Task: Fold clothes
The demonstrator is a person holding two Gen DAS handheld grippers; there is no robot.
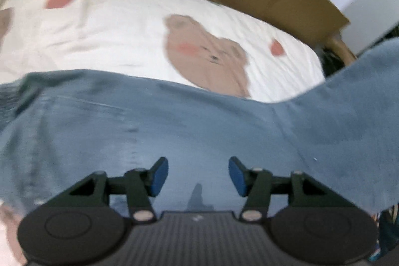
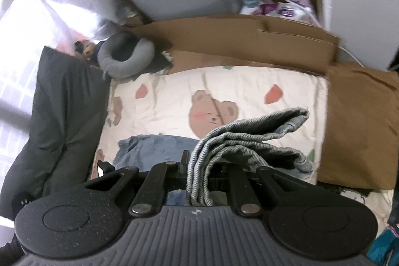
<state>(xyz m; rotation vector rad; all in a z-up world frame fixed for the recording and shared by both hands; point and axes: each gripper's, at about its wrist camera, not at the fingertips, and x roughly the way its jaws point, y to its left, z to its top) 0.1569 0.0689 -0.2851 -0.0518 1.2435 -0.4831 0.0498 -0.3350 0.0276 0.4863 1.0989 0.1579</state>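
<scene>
Left gripper (image 1: 198,176): jaws stand apart with nothing between the blue pads (image 1: 158,177); it hangs just above the blue jeans (image 1: 174,131), which lie spread across the near part of the bear-print sheet (image 1: 124,29). The left view is blurred, so fine detail of the cloth is uncertain.

Right gripper (image 2: 199,173): jaws drawn nearly together, clamping a bunched fold of the jeans (image 2: 249,138), pale inner side out. The held cloth rises from the fingers and droops to the right over the sheet (image 2: 249,81). More blue denim lies flat to the left of it.

Risks, as judged:
- The garment hangs from one pinch point only. A quick pull could slip the thick bunch from the pads, or drag the spread part out of line.
- The bunch holds several layers; laying it down as it is would probably leave a lumpy, skewed fold.
- The free left gripper could snag the denim if lowered without aim at an edge.

Edges and room:
- Cardboard (image 2: 249,41) runs along the far edge of the sheet, close enough to catch a swung leg.
- A brown cushion (image 2: 359,121) bounds the right side, touching the sheet's edge.
- A dark jacket (image 2: 64,111) lies along the left side; a grey neck pillow (image 2: 124,61) sits at the far left corner.
- Open sheet remains in the middle and far half, which seems enough for laying the fold.
</scene>
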